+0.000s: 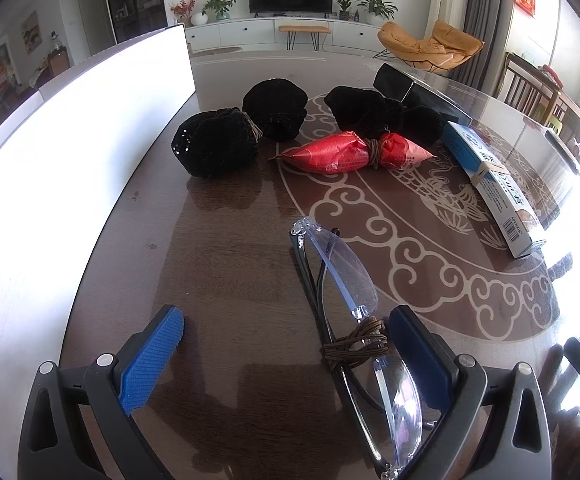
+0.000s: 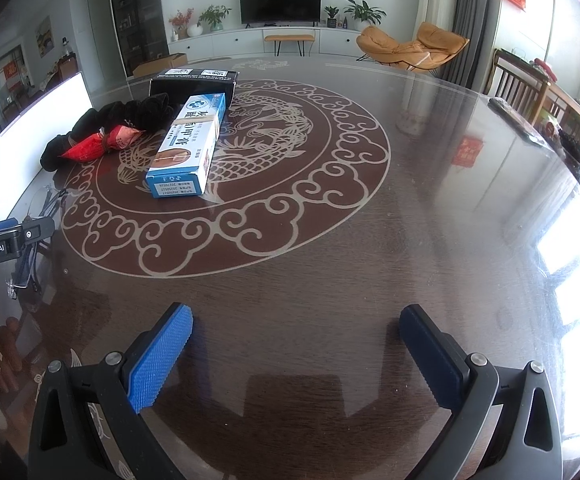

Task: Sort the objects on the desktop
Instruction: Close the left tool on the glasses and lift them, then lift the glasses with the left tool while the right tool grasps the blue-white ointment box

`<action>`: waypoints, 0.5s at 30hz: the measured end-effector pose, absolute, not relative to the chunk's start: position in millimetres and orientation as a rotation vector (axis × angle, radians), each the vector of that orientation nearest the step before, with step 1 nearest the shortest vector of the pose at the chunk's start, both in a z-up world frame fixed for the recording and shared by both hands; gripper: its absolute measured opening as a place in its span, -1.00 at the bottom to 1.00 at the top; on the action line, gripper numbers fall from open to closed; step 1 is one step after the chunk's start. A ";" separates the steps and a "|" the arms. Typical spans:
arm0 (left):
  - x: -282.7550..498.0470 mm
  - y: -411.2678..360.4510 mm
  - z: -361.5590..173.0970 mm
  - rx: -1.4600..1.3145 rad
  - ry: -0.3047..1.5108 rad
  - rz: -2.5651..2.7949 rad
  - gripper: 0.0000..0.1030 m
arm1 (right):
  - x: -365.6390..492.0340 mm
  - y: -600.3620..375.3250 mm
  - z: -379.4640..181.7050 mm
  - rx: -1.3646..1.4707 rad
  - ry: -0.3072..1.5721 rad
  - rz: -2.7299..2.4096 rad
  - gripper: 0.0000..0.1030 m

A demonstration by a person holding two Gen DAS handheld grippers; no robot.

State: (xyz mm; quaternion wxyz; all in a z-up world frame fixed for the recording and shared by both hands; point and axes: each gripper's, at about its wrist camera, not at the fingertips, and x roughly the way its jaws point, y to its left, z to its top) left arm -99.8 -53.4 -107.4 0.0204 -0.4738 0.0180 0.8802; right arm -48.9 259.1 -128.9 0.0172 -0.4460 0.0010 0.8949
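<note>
Left hand-held gripper point(image 1: 285, 344): I see it spread wide over the tabletop point(image 1: 225, 240), gripping nothing; folded glasses point(image 1: 354, 320) tied with brown cord lie against its right pad.
Right hand-held gripper point(image 2: 296, 342): wide apart, nothing between its pads, bare tabletop below.
Only in the left view: two black pouches point(image 1: 217, 142) beside a white board point(image 1: 69, 152).
Both views: red packet point(image 1: 350, 151), blue-and-white box point(image 1: 490, 184) banded shut.
Only in the right view: black box point(image 2: 193, 80) behind; its contents I cannot tell.
</note>
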 end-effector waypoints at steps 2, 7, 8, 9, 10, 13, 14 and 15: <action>-97.1 -50.8 -107.7 -1.451 0.075 2.715 1.00 | -49.0 259.4 -128.8 -1.386 0.003 2.781 1.00; -95.0 -51.2 -97.6 -1.329 0.106 2.716 -0.48 | -49.2 259.5 -128.8 -1.387 0.003 2.781 1.00; -95.1 -53.4 -96.9 -1.330 0.105 2.708 -0.48 | -49.1 259.4 -128.8 -1.387 0.003 2.780 1.00; -93.4 -57.3 -96.5 -1.320 0.092 2.699 -0.48 | -49.2 259.7 -128.8 -1.387 0.003 2.780 1.00; -89.9 -60.4 -96.2 -1.313 0.096 2.699 -0.48 | -49.2 259.5 -128.8 -1.388 0.002 2.780 1.00; -73.0 -65.8 -95.1 -1.286 0.141 2.701 -0.48 | -61.8 258.3 -127.4 -1.484 -0.024 2.783 1.00; -69.3 -68.5 -95.1 -1.280 0.141 2.698 -0.48 | -72.5 257.3 -125.2 -1.572 -0.023 2.785 1.00; -67.6 -71.2 -95.4 -1.278 0.133 2.696 -0.48 | -85.3 256.4 -120.9 -1.650 0.031 2.803 1.00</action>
